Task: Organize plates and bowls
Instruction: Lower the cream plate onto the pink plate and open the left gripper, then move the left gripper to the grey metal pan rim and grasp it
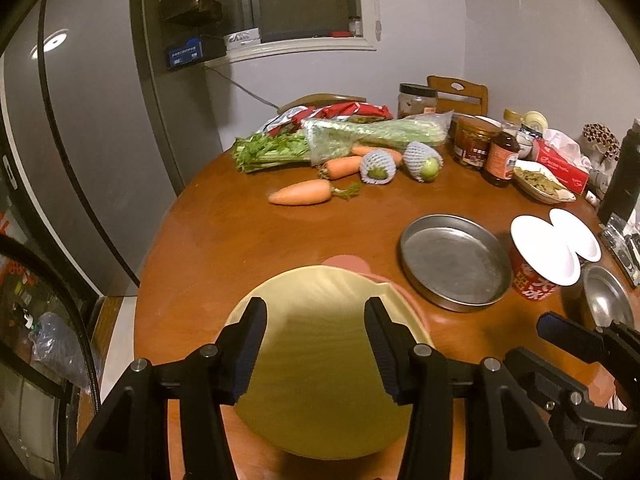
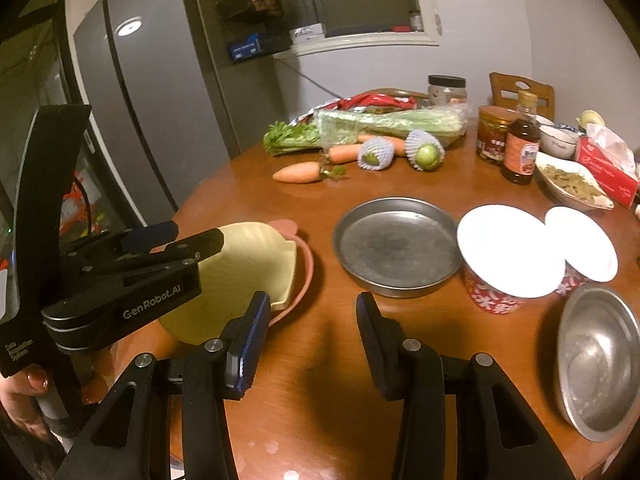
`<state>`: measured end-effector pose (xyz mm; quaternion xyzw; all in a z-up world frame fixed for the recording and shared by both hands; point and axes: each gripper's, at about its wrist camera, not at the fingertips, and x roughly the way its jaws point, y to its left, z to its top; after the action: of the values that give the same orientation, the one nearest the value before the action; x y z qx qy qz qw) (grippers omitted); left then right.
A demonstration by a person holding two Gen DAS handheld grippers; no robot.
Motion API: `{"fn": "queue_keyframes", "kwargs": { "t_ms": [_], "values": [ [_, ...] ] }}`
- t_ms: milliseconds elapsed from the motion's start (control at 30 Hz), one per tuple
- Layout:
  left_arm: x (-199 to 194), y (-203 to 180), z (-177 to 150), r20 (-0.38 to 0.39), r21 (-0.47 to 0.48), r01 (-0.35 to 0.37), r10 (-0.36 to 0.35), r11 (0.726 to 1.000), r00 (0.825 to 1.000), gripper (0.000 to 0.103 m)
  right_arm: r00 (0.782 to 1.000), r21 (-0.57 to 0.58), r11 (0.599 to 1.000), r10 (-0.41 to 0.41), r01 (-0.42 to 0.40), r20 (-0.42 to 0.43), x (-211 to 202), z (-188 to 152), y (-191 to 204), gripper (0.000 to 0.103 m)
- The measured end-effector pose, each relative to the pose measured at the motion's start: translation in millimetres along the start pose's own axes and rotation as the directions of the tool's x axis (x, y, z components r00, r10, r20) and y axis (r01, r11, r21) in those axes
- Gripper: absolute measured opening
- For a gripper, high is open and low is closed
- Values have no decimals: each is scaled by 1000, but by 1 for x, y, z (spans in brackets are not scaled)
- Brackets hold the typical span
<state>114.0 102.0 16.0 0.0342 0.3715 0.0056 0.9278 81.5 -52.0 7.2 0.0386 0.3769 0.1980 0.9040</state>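
Note:
A pale yellow bowl [image 1: 320,340] [image 2: 248,264] lies tipped on a pink plate [image 1: 348,262] [image 2: 306,268] at the table's near left, its rounded underside turned to the left wrist camera. My left gripper [image 1: 316,308] [image 2: 196,236] hovers over that underside with its pads apart and no visible pressure on the bowl. My right gripper [image 2: 313,298] [image 1: 536,340] stands open over bare table, nothing between its fingers. To its right are a round steel pan [image 2: 396,246] [image 1: 456,264], two red paper bowls with white lids [image 2: 508,252] [image 2: 580,244] and a steel bowl [image 2: 600,360] [image 1: 608,300].
Carrots [image 2: 298,172], bagged celery [image 2: 384,122] and net-wrapped fruit [image 2: 426,152] lie across the far side of the wooden table [image 2: 320,380]. Jars, a sauce bottle [image 2: 520,152], a dish of food and a red tissue box crowd the right. A grey fridge [image 2: 132,100] stands at the left. A hand [image 2: 24,392] holds the left gripper's handle.

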Motion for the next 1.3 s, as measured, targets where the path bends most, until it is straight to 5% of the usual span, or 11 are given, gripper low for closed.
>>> {"fn": "queue_keyframes", "kwargs": {
  "t_ms": [700, 1300],
  "values": [
    [-7, -53, 16, -5, 103, 41, -41, 994, 999, 56, 998, 102, 994, -47, 43, 37, -23, -1, -48, 47],
    [41, -72, 39, -112, 162, 100, -83, 982, 990, 59, 999, 185, 981, -49, 51, -14, 8, -6, -80, 48]
  ]
}}
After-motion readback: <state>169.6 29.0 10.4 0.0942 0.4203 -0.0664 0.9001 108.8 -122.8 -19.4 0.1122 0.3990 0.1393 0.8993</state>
